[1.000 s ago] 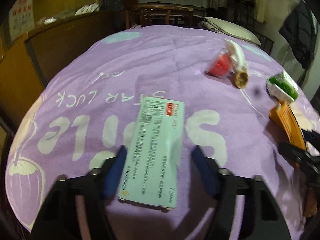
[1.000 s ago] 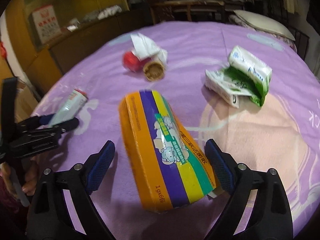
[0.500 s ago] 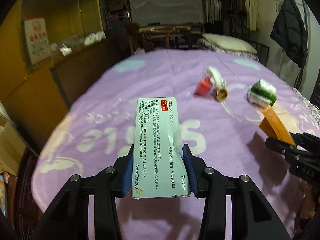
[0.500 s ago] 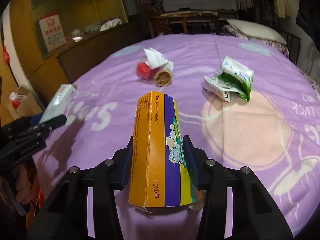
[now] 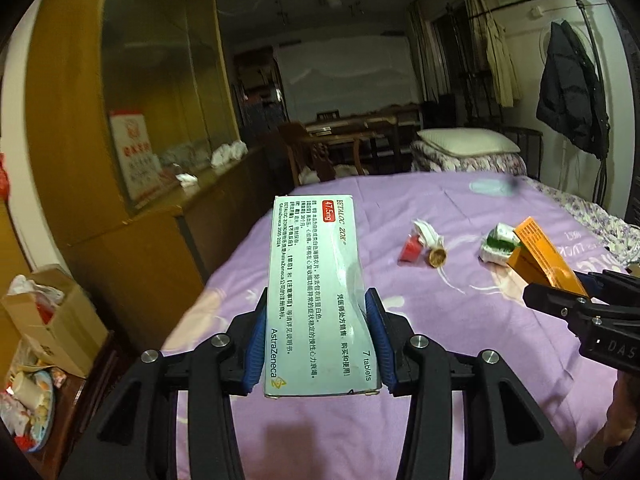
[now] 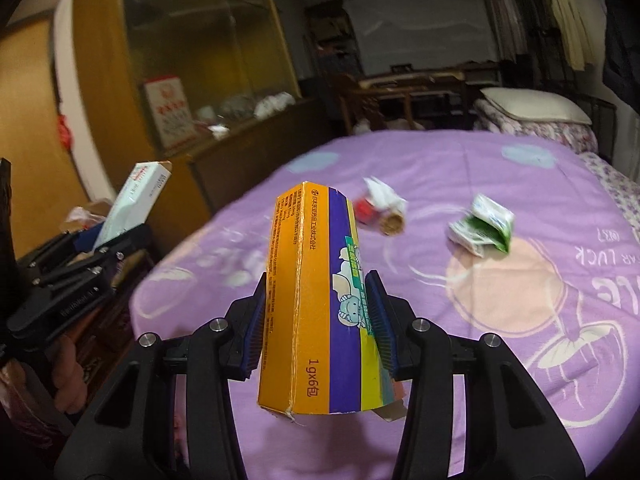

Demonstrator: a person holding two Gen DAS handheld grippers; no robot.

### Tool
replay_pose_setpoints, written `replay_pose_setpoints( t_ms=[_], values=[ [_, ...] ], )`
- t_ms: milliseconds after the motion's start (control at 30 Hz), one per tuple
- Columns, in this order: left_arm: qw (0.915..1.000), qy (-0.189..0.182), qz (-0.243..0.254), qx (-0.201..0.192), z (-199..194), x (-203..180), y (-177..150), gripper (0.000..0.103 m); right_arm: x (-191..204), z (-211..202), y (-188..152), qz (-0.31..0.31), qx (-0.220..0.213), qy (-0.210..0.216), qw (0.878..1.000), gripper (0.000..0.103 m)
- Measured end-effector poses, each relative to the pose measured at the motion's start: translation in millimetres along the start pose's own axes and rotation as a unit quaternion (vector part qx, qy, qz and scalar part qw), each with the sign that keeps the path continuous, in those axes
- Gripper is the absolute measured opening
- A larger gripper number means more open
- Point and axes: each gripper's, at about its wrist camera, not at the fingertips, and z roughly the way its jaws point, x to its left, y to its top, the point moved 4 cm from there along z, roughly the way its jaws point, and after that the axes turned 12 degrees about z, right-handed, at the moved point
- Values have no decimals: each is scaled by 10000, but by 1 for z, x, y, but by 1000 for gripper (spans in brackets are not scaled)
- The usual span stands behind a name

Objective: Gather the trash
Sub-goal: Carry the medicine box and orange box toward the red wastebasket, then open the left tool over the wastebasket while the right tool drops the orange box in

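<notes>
My left gripper (image 5: 318,336) is shut on a pale green medicine box (image 5: 316,280) and holds it well above the purple cloth (image 5: 460,320). My right gripper (image 6: 318,320) is shut on an orange, purple and yellow box (image 6: 316,300), also lifted. Each gripper shows in the other's view: the right one with the orange box (image 5: 540,256), the left one with the pale box (image 6: 136,196). On the cloth lie a red item with white paper and a brown cup (image 6: 380,212) and a crumpled green and white packet (image 6: 482,228).
A cardboard box with trash (image 5: 44,308) stands on the floor at the left, beside a wooden cabinet (image 5: 140,240). Wooden chairs (image 5: 344,148) and a pillow (image 5: 464,140) are beyond the table's far edge. A dark coat (image 5: 572,100) hangs at the right.
Both grippers closed on their boxes and lifted them off the cloth. Both have pulled back and up, and the views now tilt toward the room.
</notes>
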Motion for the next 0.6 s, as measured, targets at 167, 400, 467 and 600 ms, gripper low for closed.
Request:
replay_pose_setpoints(
  t_ms=[167,400,467,600],
  values=[
    [9996,239,-58,-128,-41,23,-10,45,34,-21,-9,-181,-59,325,9993,46],
    [9992,282,-278,46,-82,70,-50,45,70,-46,-26,-346,52,721,9968,46],
    [9983,195,-456,301,-85,89,-72,45,79,-48,-31,-391,117,799,9960,46],
    [9918,154,-818,969,-75,123,-128,45,98,-43,-42,-507,332,944,9937,46]
  ],
)
